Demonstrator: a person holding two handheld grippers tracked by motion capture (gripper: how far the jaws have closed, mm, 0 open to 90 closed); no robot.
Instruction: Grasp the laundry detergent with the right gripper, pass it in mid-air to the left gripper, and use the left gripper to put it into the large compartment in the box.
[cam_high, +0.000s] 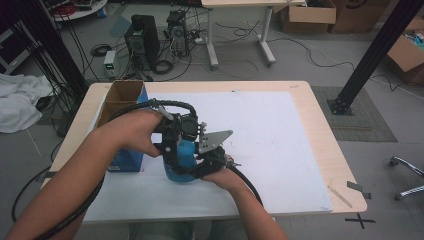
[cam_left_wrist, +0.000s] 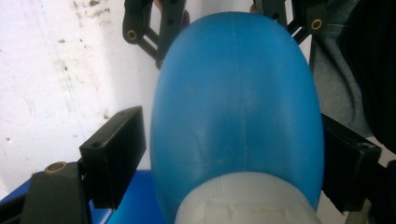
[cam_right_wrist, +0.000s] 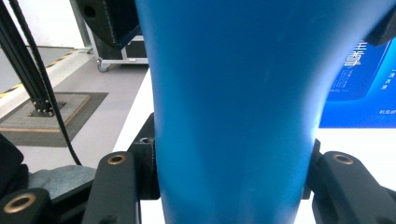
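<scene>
Blue bottle (cam_right_wrist: 233, 116) clamped by R gripper (cam_right_wrist: 229, 163), apparently.

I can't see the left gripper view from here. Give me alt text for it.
A blue bottle with a pale cap end nearest the camera stands between the left gripper's two black jaws; the right jaw touches its side, the left sits just off it. Beyond it the right gripper clamps the bottle's far end over a white mat.
</scene>
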